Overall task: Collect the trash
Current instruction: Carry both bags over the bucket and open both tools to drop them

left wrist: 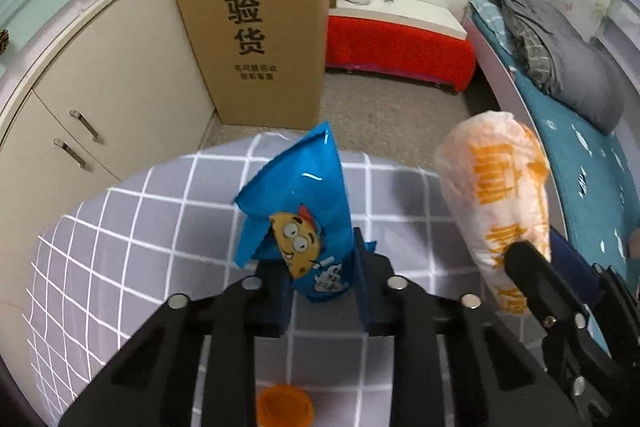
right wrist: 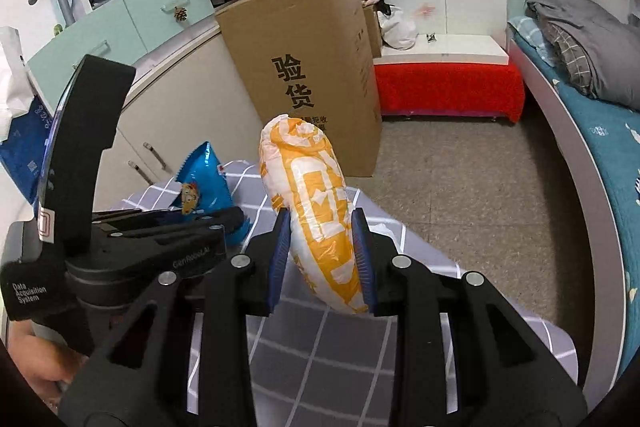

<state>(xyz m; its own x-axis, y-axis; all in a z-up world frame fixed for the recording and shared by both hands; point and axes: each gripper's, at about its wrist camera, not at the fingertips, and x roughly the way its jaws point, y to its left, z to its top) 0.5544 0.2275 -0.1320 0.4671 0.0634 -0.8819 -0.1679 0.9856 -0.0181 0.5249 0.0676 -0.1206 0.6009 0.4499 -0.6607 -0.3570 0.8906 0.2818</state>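
I counted one crinkled blue foil snack bag [left wrist: 304, 227], one puffy orange-and-white plastic pack [right wrist: 316, 203], one round orange plastic lid [left wrist: 285, 407], one tall brown cardboard box [left wrist: 256, 23], two black two-finger grippers, left [left wrist: 320, 291] and right [right wrist: 320, 263], each holding one item.

worktop [left wrist: 132, 227]: grey cloth, white grid lines | on it: orange round lid [left wrist: 284, 405] at near edge | floor [right wrist: 460, 179]: speckled, cardboard box [right wrist: 312, 67] standing on it
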